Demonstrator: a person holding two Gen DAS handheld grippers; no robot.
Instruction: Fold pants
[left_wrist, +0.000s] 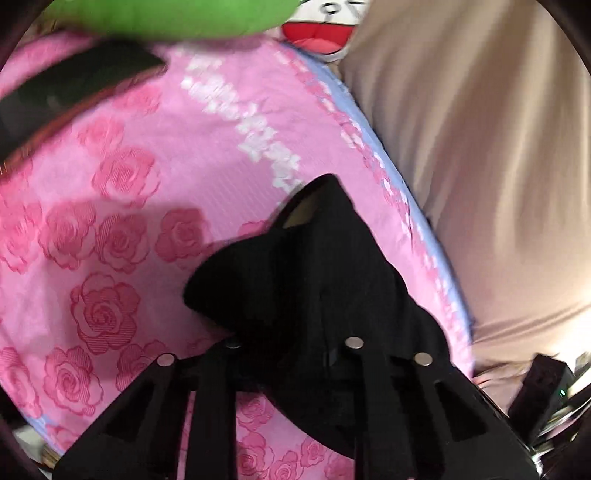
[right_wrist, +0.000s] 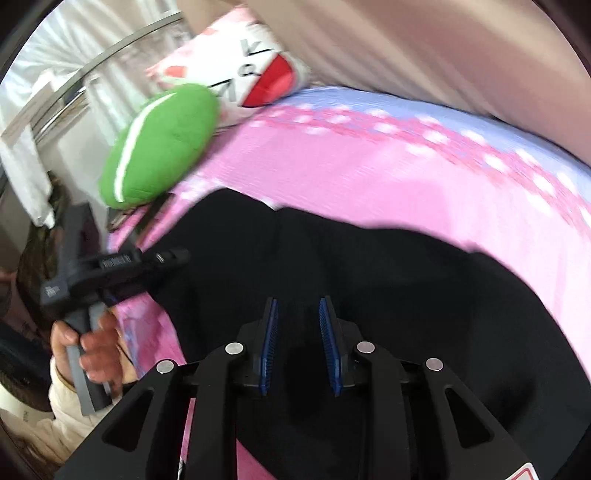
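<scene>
Black pants (right_wrist: 369, 280) lie spread across a bed (left_wrist: 155, 155) covered in a pink rose-print sheet with a lilac border along its far edge. The left claw (left_wrist: 291, 332) holds a bunched fold of the pants lifted off the sheet, the cloth draped over and between its fingers so that the tips are hidden; the jaws stand drawn close together on the fabric, and a peak of cloth rises above them showing a pale lining. The right claw (right_wrist: 298, 343) hovers low over the middle of the spread pants, its blue pads (right_wrist: 269, 343) parted with a clear gap between them and nothing gripped. In the right wrist view the person's left hand (right_wrist: 92, 343) clasps the grey handle of the other tool at the bed's near-left edge, just beside the pants. A green cushion (right_wrist: 162, 147) sits at the bed's far-left corner, touching a white pillow (right_wrist: 236, 66) printed with a red-mouthed cartoon face. A beige drape (left_wrist: 480, 147) hangs along the far side of the bed. Both views are blurred.
</scene>
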